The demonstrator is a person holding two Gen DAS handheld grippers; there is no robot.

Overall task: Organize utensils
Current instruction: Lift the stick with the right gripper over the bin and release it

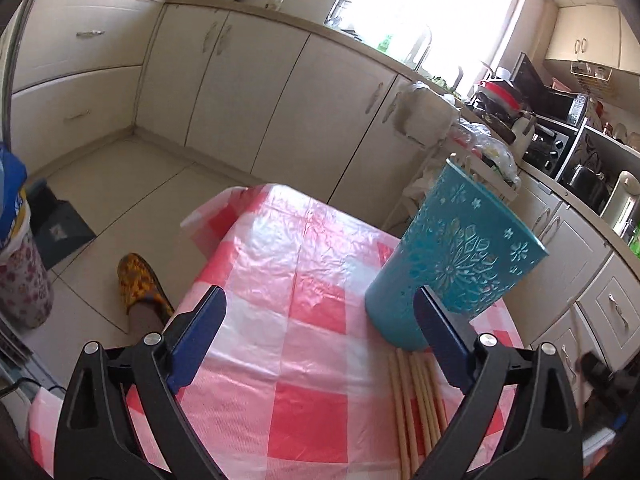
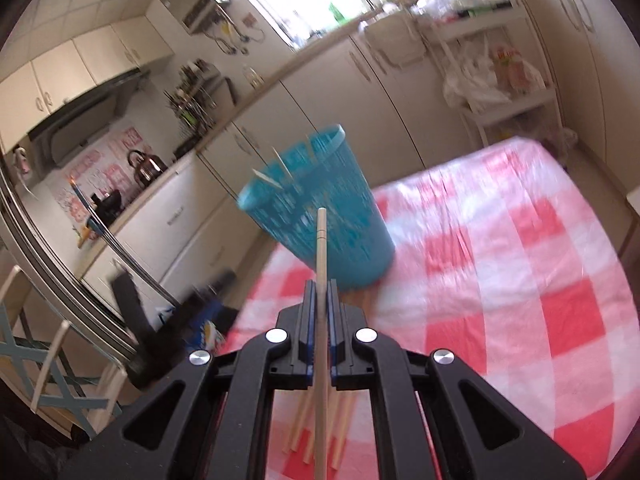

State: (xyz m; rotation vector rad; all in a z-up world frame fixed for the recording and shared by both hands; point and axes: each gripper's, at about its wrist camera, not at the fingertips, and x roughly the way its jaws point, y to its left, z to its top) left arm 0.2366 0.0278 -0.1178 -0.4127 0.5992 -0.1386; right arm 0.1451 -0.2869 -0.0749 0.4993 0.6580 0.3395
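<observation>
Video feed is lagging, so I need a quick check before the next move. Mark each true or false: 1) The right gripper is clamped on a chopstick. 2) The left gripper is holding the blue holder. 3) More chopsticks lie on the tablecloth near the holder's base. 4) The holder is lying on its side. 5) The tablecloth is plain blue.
1) True: the right gripper is shut on a chopstick.
2) False: the left gripper is open and empty; the blue holder stands beyond one finger.
3) True: loose chopsticks lie by its base.
4) False: it stands upright on its base.
5) False: the tablecloth is red-and-white checked.
</observation>
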